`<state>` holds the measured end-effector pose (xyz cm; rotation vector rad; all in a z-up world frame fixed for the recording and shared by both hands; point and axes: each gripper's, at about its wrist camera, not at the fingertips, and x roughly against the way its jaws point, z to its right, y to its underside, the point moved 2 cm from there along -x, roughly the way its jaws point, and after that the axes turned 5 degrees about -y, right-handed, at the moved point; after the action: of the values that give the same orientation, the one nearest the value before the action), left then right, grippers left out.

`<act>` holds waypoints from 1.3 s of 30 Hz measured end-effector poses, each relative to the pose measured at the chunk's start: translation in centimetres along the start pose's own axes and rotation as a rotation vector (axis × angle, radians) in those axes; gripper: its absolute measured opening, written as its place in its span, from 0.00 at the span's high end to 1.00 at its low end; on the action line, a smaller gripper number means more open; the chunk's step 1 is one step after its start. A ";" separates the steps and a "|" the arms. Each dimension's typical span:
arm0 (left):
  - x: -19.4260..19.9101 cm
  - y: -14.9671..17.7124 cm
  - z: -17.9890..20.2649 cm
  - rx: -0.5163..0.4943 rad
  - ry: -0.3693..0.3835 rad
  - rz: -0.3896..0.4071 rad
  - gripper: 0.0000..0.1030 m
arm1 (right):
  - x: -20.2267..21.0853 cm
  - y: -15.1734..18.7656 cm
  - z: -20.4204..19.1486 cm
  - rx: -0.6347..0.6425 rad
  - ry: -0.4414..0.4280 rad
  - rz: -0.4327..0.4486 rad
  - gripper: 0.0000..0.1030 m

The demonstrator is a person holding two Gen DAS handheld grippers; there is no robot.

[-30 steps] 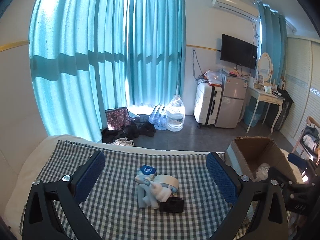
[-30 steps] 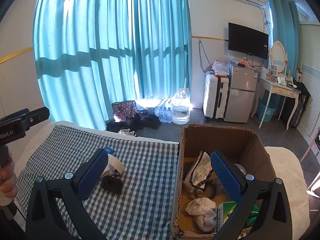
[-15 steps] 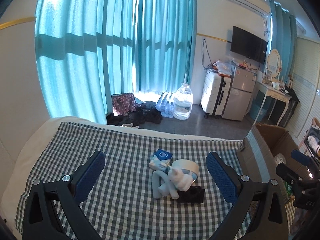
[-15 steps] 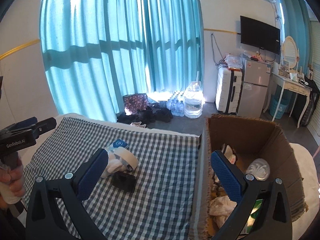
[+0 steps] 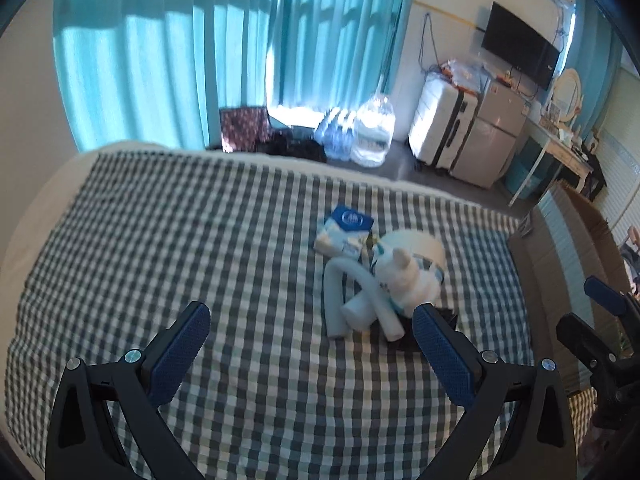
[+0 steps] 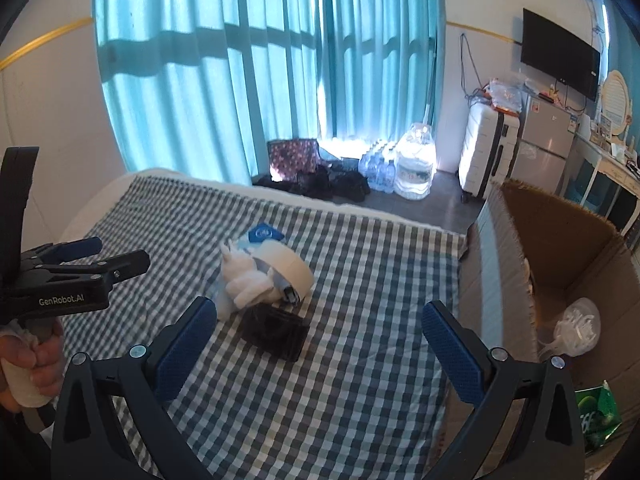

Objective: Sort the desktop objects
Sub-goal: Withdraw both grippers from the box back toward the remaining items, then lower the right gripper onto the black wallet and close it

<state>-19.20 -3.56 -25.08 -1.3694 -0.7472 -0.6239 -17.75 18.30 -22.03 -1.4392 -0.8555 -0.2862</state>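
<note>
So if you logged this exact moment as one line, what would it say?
task: sort desktop objects | left gripper: open, empty | right gripper: open, empty | small pile: on checked cloth | cardboard box: right of cloth, partly filled

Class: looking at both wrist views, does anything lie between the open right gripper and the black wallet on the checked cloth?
Nothing visible does. The right gripper hangs open, and only bare checked cloth lies between it and the black wallet. The white plush toy sits just behind the wallet.

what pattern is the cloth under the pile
A dark green and white check cloth, clearest in the right wrist view.
</note>
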 end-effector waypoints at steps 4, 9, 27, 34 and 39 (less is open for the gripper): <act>-1.8 0.3 1.3 -0.024 0.004 -0.025 0.00 | -1.6 0.5 0.2 -0.005 -0.003 -0.027 0.00; -4.4 0.6 2.2 -0.058 0.014 -0.061 0.00 | -3.3 0.9 1.0 -0.023 0.005 -0.055 0.00; -10.7 2.4 1.5 -0.027 0.050 -0.200 0.00 | -9.8 3.2 0.1 0.011 -0.119 -0.189 0.00; -11.5 2.4 0.5 -0.009 0.044 -0.195 0.00 | -12.2 4.0 -1.2 0.031 -0.147 -0.201 0.00; -12.3 2.8 1.8 -0.042 0.036 -0.195 0.00 | -13.5 4.8 -2.5 0.082 -0.139 -0.202 0.00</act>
<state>-25.00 -1.92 -36.32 -1.3296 -0.8487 -0.8203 -22.96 12.48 -34.28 -1.3095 -1.1168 -0.3016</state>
